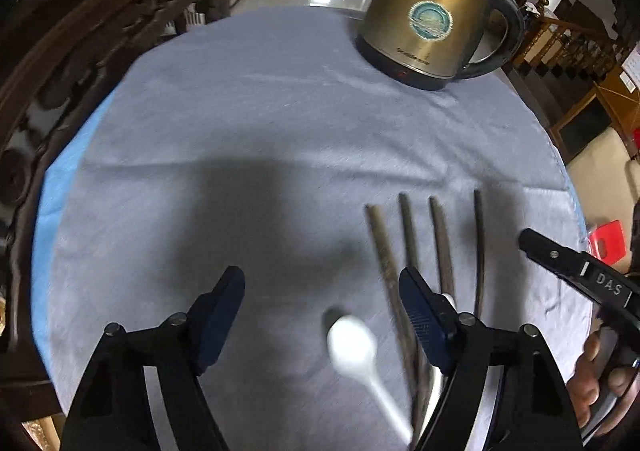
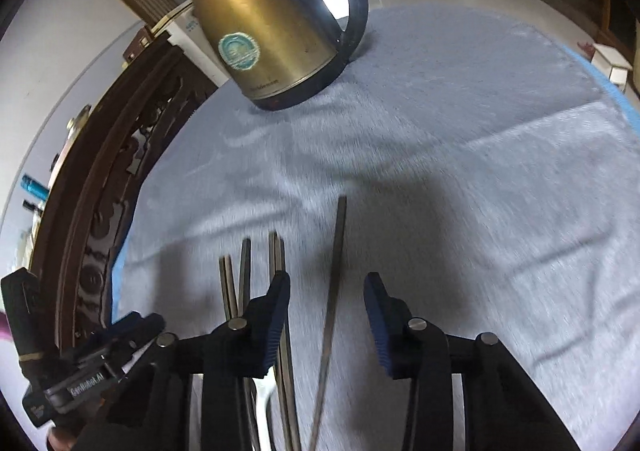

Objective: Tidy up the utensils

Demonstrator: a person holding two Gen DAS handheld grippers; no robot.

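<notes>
On the near side of the kettle (image 1: 432, 11), four chopsticks (image 1: 408, 231) already lie side by side on the grey cloth (image 1: 240, 111); the white spoon (image 1: 352, 343) left of them looks unsorted. Left gripper (image 1: 320, 311) hangs spread and empty over the spoon. Right gripper (image 2: 326, 315) is also spread, straddling the outermost chopstick (image 2: 338, 251). Only the left view shows the spoon clearly.

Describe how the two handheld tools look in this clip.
Both match: black angular frames with silver pivot pins and ribbed dark-blue pads. The left tool shows white "GenRobot.AI" lettering in the right wrist view; the right tool shows "DAS" in the left view. A bare hand grips it.
</notes>
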